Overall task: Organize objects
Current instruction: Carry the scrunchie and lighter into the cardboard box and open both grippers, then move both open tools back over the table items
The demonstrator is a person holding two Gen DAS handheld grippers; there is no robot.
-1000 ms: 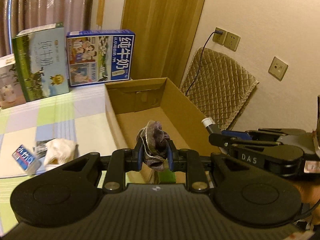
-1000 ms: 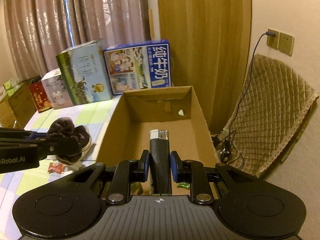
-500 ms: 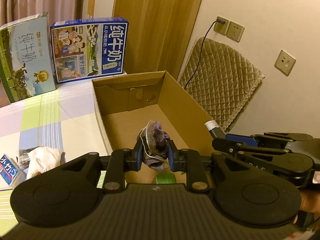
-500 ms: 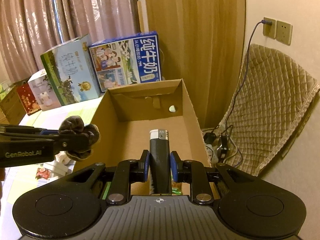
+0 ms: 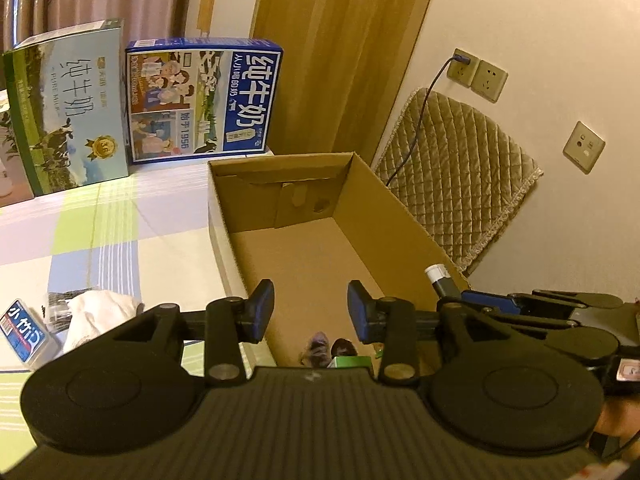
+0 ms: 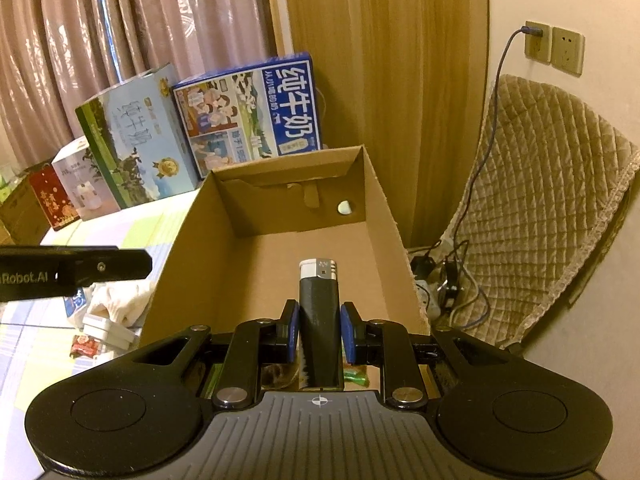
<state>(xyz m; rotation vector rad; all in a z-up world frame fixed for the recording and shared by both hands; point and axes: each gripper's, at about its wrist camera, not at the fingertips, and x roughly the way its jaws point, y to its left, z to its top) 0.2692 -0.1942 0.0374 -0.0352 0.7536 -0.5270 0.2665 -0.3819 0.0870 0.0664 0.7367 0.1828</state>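
Cardboard box (image 5: 384, 240): open-topped, set on the checked tablecloth (image 5: 80, 240) at the table's right-hand edge, its right wall along the side facing the quilted cushion (image 5: 460, 168). Most of the floor is bare cardboard. At the near end, partly hidden under the left gripper's body, lie a dark grey cloth bundle (image 5: 320, 350) and a green item (image 5: 352, 361); the right wrist view shows small green pieces (image 6: 354, 378) there too. The far wall carries a folded flap and a round hole.

Left gripper (image 5: 310, 312): fingers spread wide with nothing between them, poised over the near end of the box directly above the cloth bundle.

Right gripper (image 6: 319, 334): blue pads pressed on a black lighter (image 6: 319, 320), held upright with its metal cap pointing forward over the box interior.

Outside the box, to its left on the cloth: a white crumpled cloth (image 5: 98, 316), a small blue packet (image 5: 22, 334), a white adapter (image 6: 106, 330) and a red wrapper (image 6: 86, 346). Two milk cartons, green (image 5: 68, 116) and blue (image 5: 204, 96), stand behind the box's far left corner, with smaller cartons further left.

Open room: the box interior beyond the lighter is unobstructed; the tablecloth between cartons and clutter is free.
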